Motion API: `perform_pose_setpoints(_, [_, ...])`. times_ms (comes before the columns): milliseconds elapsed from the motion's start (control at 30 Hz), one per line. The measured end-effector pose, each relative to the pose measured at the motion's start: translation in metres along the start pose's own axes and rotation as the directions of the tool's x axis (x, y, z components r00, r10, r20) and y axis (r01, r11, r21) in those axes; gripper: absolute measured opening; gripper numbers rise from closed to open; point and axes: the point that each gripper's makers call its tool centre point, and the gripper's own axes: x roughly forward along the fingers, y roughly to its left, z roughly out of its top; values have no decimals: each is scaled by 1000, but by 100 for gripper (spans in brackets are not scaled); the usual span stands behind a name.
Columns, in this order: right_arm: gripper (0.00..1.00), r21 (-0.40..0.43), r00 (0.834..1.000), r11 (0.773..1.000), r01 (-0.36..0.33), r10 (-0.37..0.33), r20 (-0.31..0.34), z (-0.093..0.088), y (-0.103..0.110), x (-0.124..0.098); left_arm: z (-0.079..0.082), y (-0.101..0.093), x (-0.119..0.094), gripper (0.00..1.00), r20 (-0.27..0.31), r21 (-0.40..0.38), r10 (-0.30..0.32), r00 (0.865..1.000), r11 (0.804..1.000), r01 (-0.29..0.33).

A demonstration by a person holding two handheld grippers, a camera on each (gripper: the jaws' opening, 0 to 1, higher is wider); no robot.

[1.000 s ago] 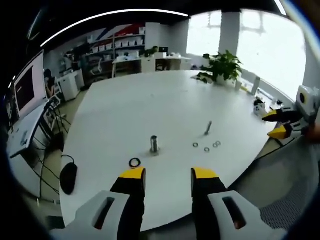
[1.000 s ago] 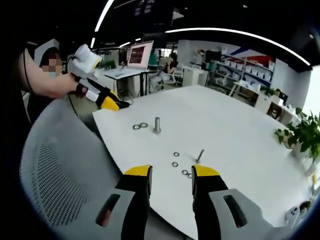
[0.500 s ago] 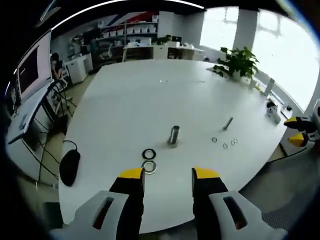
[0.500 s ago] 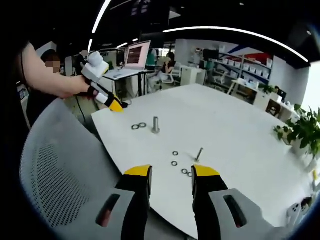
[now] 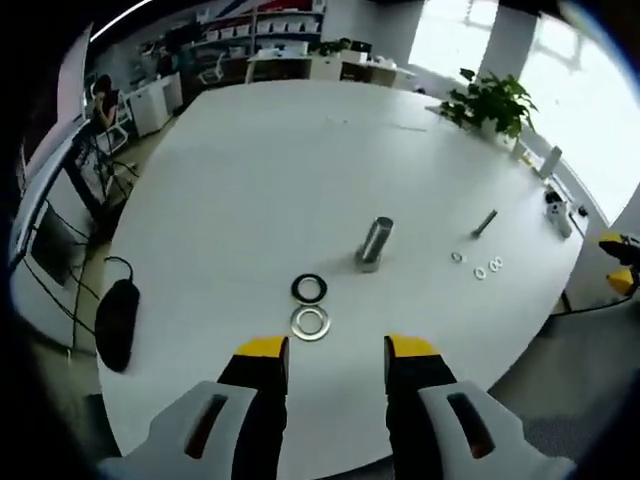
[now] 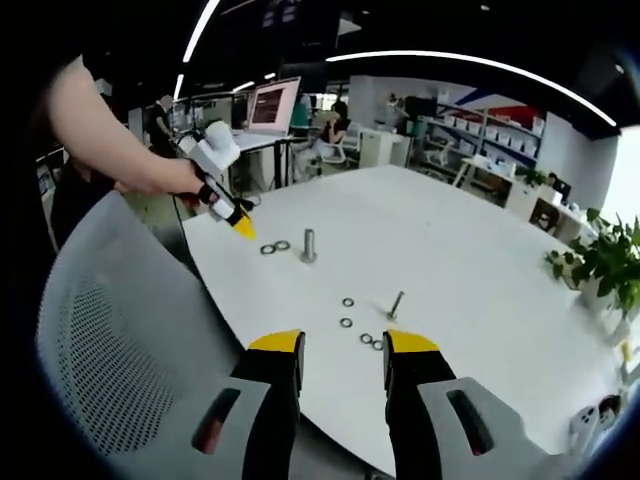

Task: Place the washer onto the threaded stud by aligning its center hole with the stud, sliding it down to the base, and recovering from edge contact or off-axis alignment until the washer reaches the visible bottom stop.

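A silver washer (image 5: 310, 322) and a black washer (image 5: 309, 289) lie flat on the white table (image 5: 280, 170), just ahead of my left gripper (image 5: 337, 350), which is open and holds nothing. The short metal stud (image 5: 374, 243) stands upright a little beyond them, to the right. In the right gripper view the left gripper (image 6: 244, 229) hovers beside the two washers (image 6: 275, 247), with the stud (image 6: 309, 245) close by. My right gripper (image 6: 344, 345) is open and empty at the table's near edge, its yellow tips (image 5: 618, 262) apart.
A loose bolt (image 5: 484, 222) lies among several small washers (image 5: 481, 272), the same bolt (image 6: 396, 304) just ahead of my right gripper. A black mouse (image 5: 116, 322) sits at the table's left edge. A grey mesh chair (image 6: 110, 370) stands left, a person's arm (image 6: 110, 140) above it. A potted plant (image 5: 495, 100) stands far right.
My left gripper has moved forward over the table toward the two washers and the stud, which now sit larger and closer. The right gripper has stayed nearly still.
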Motion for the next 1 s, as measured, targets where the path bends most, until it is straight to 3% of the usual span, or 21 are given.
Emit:
perform_pose_setpoints(100, [34,4,1000,1000,-1,1,-6,0,-1,1,-12,7,9,36,-85,113,26,996,993,-16])
perform_pose_setpoints(267, [34,-4,1000,1000,8,-8,-10,-2,-1,0,-4,-3,13,36,-67,64,-2,998,998,6])
perform_pose_setpoints(367, [34,-6,1000,1000,9,-9,-9,-2,-2,0,-9,0,17,36,-105,79,7,994,997,2])
perform_pose_setpoints(533, [33,-8,1000,1000,2,-2,-12,-3,-1,0,-13,4,24,38,-124,46,0,992,999,6])
perform_pose_setpoints(833, [33,-8,1000,1000,8,-8,-15,-3,-2,0,-11,0,32,37,-152,70,-4,988,997,14])
perform_pose_setpoints(1000, [33,-5,1000,1000,10,-10,-17,-4,-3,0,-16,-5,40,37,-192,132,-6,981,991,32])
